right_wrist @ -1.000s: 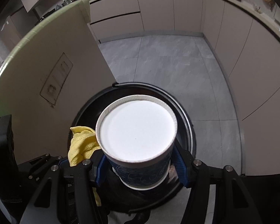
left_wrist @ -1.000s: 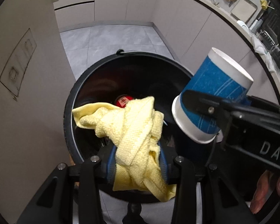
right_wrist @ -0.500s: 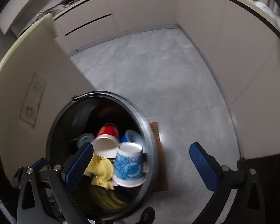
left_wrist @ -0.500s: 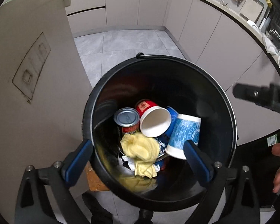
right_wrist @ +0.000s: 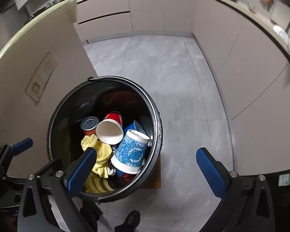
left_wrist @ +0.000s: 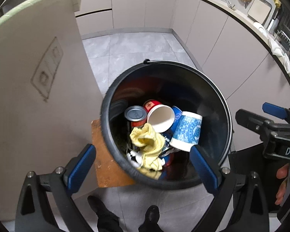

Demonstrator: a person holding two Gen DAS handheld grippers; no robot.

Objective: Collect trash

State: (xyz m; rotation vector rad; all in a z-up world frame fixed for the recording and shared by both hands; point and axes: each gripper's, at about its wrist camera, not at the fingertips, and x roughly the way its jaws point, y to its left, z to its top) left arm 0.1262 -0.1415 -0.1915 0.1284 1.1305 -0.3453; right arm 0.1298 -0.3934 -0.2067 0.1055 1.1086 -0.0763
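Observation:
A black bin [left_wrist: 225,114] [right_wrist: 154,116] stands on the grey floor and holds trash. Inside lie a yellow cloth [left_wrist: 148,143] [right_wrist: 102,152], a blue patterned paper cup [left_wrist: 187,133] [right_wrist: 132,151], a red cup [left_wrist: 158,114] [right_wrist: 111,127] with a white inside, and a tin can [left_wrist: 135,114] [right_wrist: 89,123]. My left gripper [left_wrist: 143,164] hangs open above the bin with nothing between its fingers. My right gripper [right_wrist: 147,168] is open and empty too, over the bin's right rim and the floor. The right gripper also shows at the right edge of the left wrist view.
A beige cabinet panel [left_wrist: 29,89] stands close on the bin's left. Kitchen cabinets [right_wrist: 251,73] line the back and right. A brown board [left_wrist: 108,166] lies under the bin. A person's dark shoes [left_wrist: 110,218] are at the bottom, a hand [left_wrist: 282,183] at the right.
Both grippers opened: the left let go of the yellow cloth and the right let go of the blue cup, and both now lie in the bin. Both grippers pulled back and up.

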